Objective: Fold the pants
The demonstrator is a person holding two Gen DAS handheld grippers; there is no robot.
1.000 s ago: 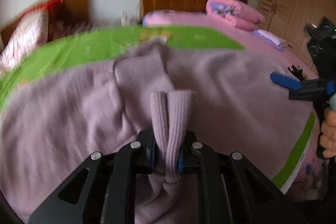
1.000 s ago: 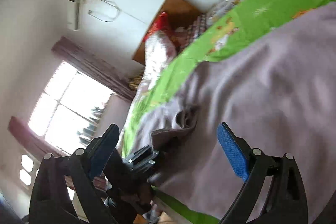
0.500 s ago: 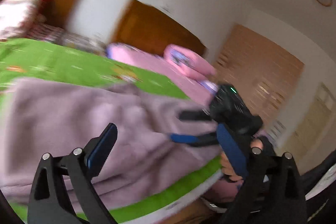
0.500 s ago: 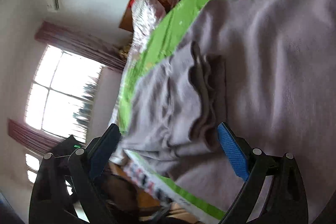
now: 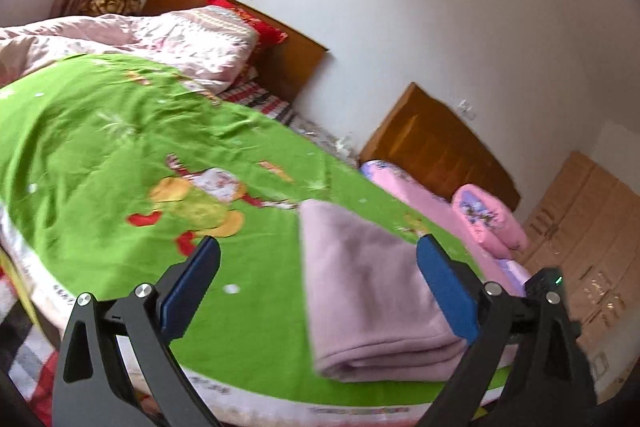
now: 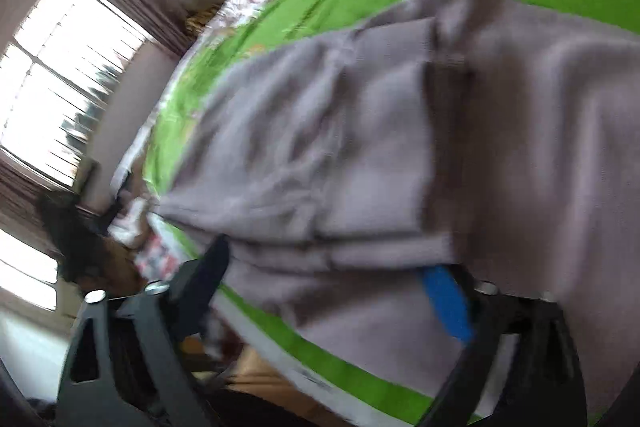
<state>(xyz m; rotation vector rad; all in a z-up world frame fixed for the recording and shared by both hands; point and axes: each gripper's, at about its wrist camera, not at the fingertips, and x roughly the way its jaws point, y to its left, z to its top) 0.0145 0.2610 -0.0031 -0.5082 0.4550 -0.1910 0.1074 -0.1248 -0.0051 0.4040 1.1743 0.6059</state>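
Pants: mauve, folded in layers, lying on green bed sheet near the bed's front edge. Left gripper: jaws spread wide, holding nothing, pants partly between them. Right gripper: jaws apart, close over the pants; contact unclear, view blurred. Quilt against headboard.

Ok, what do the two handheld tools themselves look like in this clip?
Both look alike. The left tool has two black angular finger arms with triangular cutouts, silver round bolt heads at the joints and flat blue pads on the inner faces. The right tool shows the same black frame, silver bolts and a blue pad, though blurred. No cables, sleeves or markings are visible.
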